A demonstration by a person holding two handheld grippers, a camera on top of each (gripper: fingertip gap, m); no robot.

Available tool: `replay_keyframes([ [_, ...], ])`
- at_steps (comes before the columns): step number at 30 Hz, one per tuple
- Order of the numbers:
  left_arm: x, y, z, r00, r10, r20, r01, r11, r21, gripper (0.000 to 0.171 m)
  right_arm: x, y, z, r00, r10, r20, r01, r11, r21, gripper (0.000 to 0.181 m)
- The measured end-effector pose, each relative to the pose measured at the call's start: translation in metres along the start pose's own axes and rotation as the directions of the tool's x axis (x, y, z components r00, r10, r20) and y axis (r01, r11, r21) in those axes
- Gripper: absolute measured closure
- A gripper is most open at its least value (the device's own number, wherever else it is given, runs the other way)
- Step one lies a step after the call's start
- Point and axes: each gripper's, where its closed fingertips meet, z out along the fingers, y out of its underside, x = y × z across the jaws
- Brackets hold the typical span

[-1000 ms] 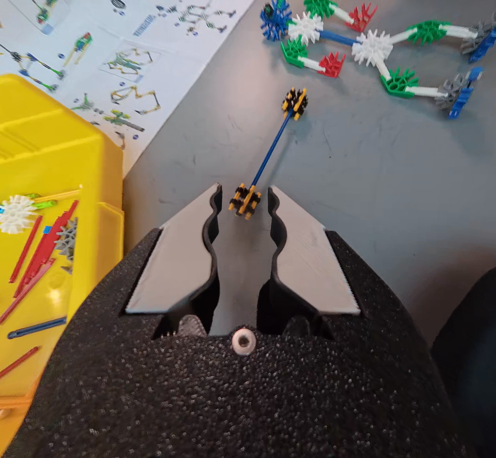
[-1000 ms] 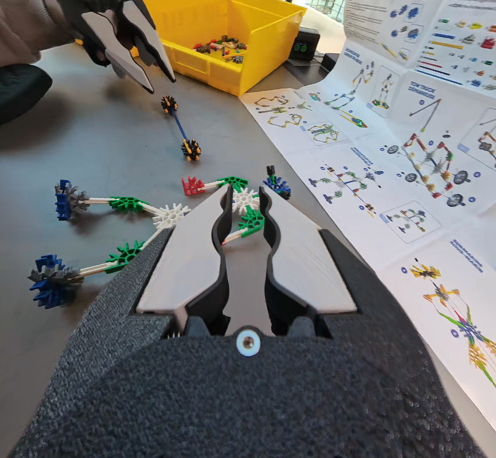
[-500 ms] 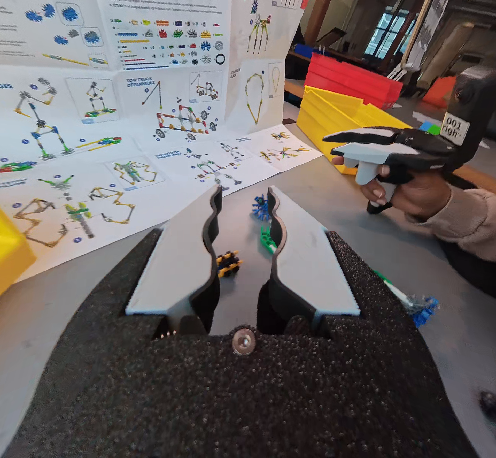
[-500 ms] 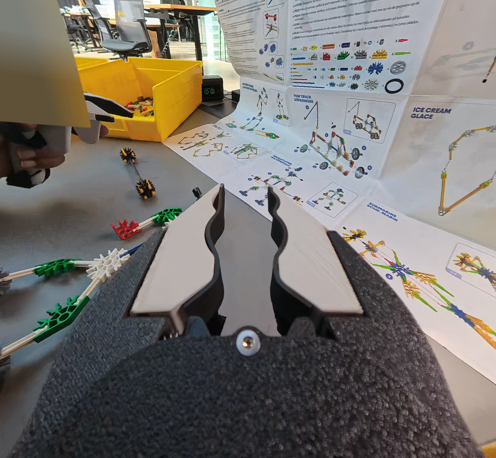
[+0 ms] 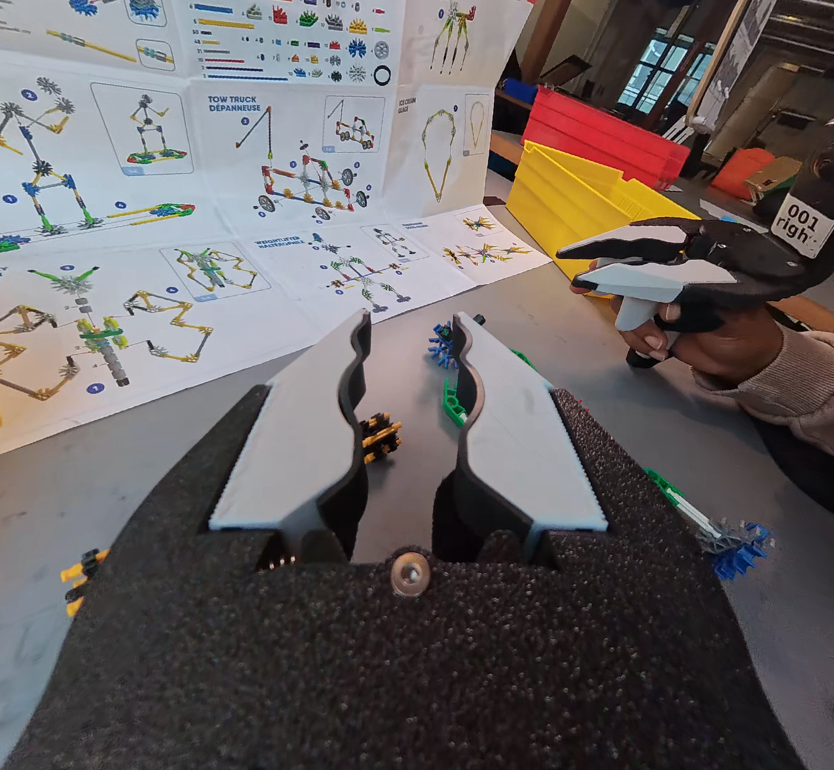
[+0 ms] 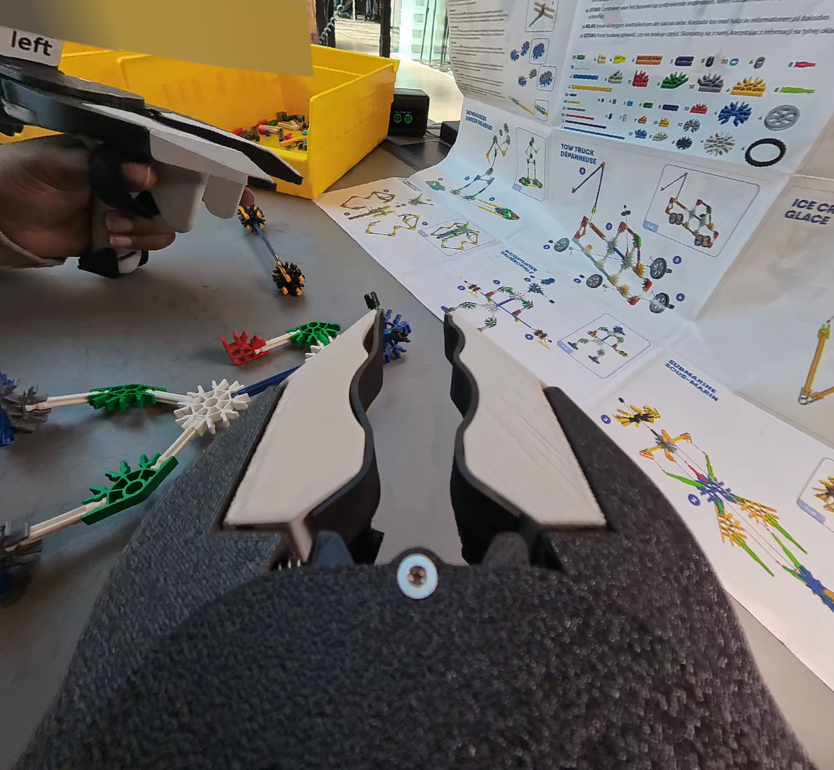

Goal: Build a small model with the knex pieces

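The left gripper point(image 5: 411, 324) is spread and empty, low over the grey table point(image 5: 135, 468). In the left wrist view one yellow-and-black end of the barbell piece point(image 5: 380, 435) shows between its fingers, just beside the left one, lying on the table; the other end peeks out at lower left. In the right wrist view that barbell piece point(image 6: 271, 245) lies at centre left, just under the left gripper's tips, untouched. The right gripper point(image 6: 413, 319) is also spread and empty, its left finger point(image 6: 316, 423) covering part of the figure point(image 6: 210, 405) of green, white, red and blue connectors at lower left. An instruction sheet point(image 6: 632, 229) fills the right; a yellow bin point(image 6: 347, 116) sits at upper centre.
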Motion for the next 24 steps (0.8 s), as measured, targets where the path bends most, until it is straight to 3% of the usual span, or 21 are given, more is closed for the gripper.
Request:
replay_keyframes([
  [12, 0.021, 0.012, 0.004, 0.986, 0.165, -0.032, -0.167, 0.984, -0.059, 0.118, -0.001, 0.000, 0.000, 0.999, 0.029, 0.033, -0.030, 1.000, 0.001, 0.158],
  [24, 0.000, 0.002, -0.006, 0.982, 0.176, 0.062, -0.174, 0.984, -0.038, 0.129, -0.009, 0.008, 0.008, 0.999, -0.040, 0.027, 0.041, 0.998, -0.055, 0.158],
])
